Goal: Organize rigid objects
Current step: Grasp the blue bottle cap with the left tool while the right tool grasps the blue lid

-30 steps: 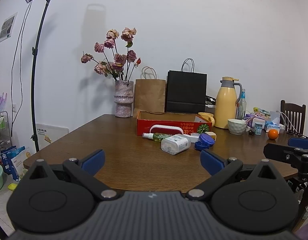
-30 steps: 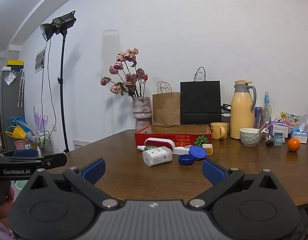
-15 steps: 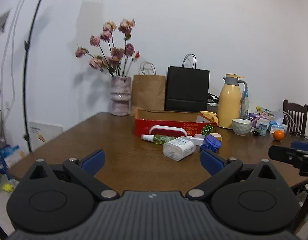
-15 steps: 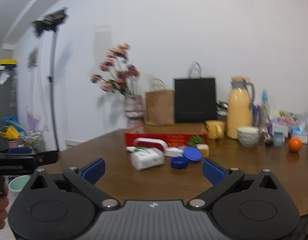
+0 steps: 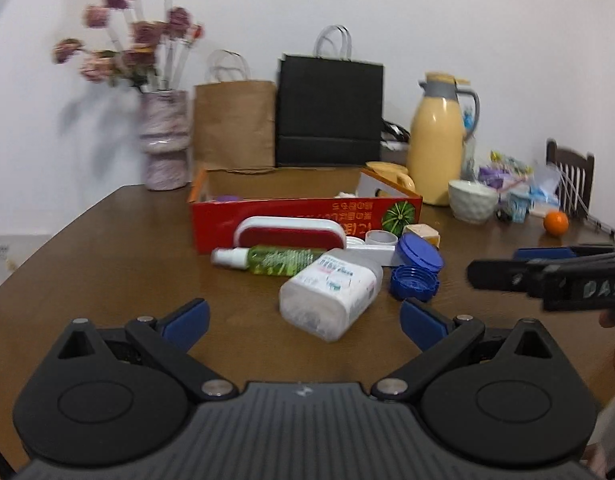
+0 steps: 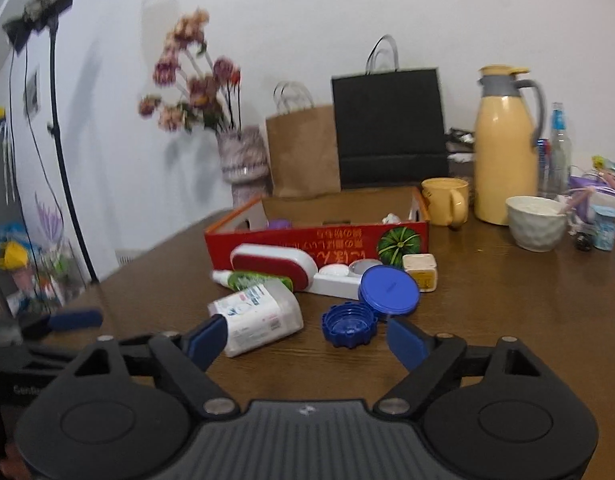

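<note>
We see a dark wooden table point(image 5: 107, 264) with a visible grain, and on it a shallow red cardboard box point(image 5: 303, 216), open at the top, with a printed green pumpkin on its front wall. Just in front of the box lies a cluster of hard plastic things. A white case with a rounded red face point(image 5: 289, 232) leans against the box wall. A clear green spray bottle point(image 5: 267, 259) lies on its side before it. A squat, translucent white bottle point(image 5: 331, 292) with a printed label lies tipped over, touching the spray bottle. To its right sit a ridged blue cap point(image 5: 413, 282), hollow side up, and a smooth round blue lid point(image 5: 421, 254) propped at a tilt behind it. A small cream cube point(image 6: 420, 272) stands beside the lid, near the box.

Our left gripper point(image 5: 303, 322) is spread wide and grasps nothing; the white bottle lies just ahead, between its blue pads point(image 5: 187, 318), and we cannot tell whether they touch it. Our right gripper point(image 6: 307, 342) is likewise wide open and empty; its left pad point(image 6: 207, 342) overlaps the white bottle's near end in this view, though contact is unclear, and the ridged cap sits just ahead between the fingers.

Farther back stand a marbled vase of dried pink flowers point(image 5: 165, 140), a brown paper bag point(image 5: 233, 124), a black paper bag point(image 5: 329, 112) and a glossy yellow jug point(image 5: 437, 152).
</note>
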A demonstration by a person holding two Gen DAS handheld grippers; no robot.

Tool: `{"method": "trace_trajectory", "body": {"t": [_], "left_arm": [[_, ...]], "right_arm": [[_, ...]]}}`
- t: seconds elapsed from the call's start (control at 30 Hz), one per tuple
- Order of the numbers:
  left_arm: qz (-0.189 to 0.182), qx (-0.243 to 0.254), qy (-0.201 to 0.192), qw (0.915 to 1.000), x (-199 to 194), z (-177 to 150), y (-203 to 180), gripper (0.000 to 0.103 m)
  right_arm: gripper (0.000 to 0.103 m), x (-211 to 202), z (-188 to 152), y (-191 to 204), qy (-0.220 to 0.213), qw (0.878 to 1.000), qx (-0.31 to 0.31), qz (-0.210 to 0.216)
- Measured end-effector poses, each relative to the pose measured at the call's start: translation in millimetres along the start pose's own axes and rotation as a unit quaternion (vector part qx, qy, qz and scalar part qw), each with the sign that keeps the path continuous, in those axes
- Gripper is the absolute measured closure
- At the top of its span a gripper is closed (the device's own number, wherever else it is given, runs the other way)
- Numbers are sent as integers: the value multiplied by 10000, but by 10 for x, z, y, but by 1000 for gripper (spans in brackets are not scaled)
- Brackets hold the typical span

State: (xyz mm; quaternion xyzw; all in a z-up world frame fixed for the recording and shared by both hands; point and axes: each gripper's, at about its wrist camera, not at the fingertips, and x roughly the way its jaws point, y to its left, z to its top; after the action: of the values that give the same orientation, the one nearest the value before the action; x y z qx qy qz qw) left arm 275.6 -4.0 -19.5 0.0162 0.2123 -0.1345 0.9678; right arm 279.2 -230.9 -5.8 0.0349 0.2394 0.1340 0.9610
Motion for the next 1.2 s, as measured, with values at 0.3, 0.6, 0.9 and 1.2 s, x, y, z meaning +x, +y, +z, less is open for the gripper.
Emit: {"method": "trace_trajectory", "body": {"t": [0.3,0.6,0.9,1.2], "left_arm": [[-682,184,726,9949,918,320,-60,0],[-880,-331,1433,9852,1347,287,84,2],[-54,-5,1138,9935,1270,283,100,3],[-27,303,252,9992,841,469,-385,3]], "right_arm": [[32,664,67,-251,628,9978,-75,-173],[33,934,50,-381,823,9965,-107,-44],[36,1019,93,-385,731,9972,-144,49],[36,866,204,-767,402,9989,169,-151]]}}
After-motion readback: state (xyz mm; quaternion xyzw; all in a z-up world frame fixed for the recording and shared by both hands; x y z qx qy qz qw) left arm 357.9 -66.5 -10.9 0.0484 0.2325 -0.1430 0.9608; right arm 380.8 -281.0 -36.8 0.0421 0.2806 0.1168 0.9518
